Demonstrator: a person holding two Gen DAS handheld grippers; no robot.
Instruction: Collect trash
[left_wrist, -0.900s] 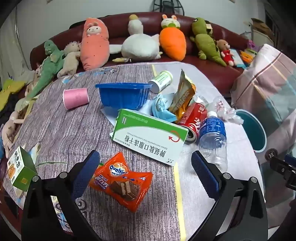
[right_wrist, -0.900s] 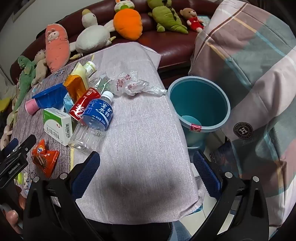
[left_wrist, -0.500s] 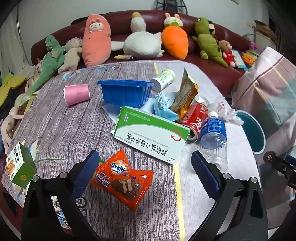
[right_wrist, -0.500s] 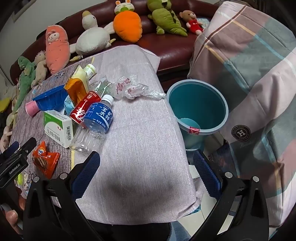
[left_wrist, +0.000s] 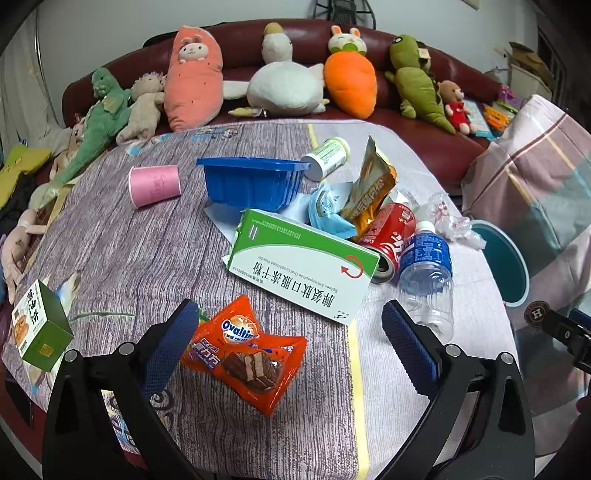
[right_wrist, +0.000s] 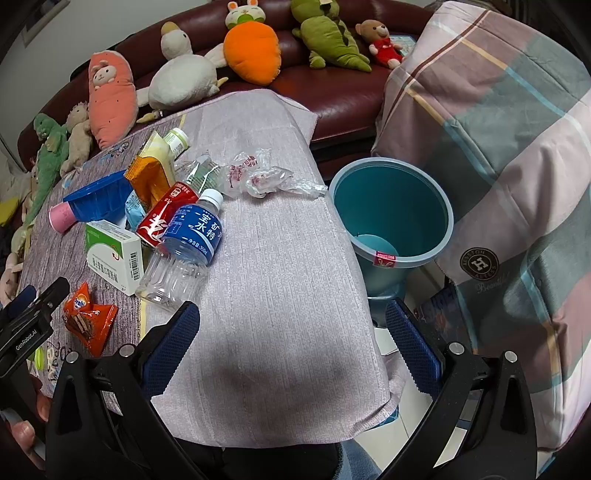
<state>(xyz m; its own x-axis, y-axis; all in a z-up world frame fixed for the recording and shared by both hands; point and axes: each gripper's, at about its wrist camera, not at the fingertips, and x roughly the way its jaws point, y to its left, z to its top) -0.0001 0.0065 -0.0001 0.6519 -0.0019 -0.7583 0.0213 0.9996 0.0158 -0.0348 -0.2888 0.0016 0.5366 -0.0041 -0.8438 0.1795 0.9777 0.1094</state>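
Observation:
Litter covers the table: an orange snack packet (left_wrist: 245, 352), a green-and-white box (left_wrist: 301, 266), a red can (left_wrist: 389, 236), a clear water bottle (left_wrist: 426, 273), a blue tray (left_wrist: 251, 182), a pink cup (left_wrist: 154, 184) and crumpled plastic (right_wrist: 258, 177). My left gripper (left_wrist: 290, 345) hangs open just above the snack packet, nothing between its fingers. My right gripper (right_wrist: 291, 343) is open over bare cloth near the table's front edge. A teal bin (right_wrist: 391, 218) stands on the floor to the right of the table, and the bottle (right_wrist: 184, 251) lies left of the right gripper.
A small green carton (left_wrist: 38, 332) sits at the table's left edge. Plush toys line the dark red sofa (left_wrist: 436, 136) behind the table. A plaid blanket (right_wrist: 498, 147) rises beside the bin. The left gripper's body (right_wrist: 26, 328) shows at the right wrist view's left edge.
Both views have drifted slightly, with the litter sitting a little lower and nearer in the left wrist view. Both grippers stay open and nothing has been picked up.

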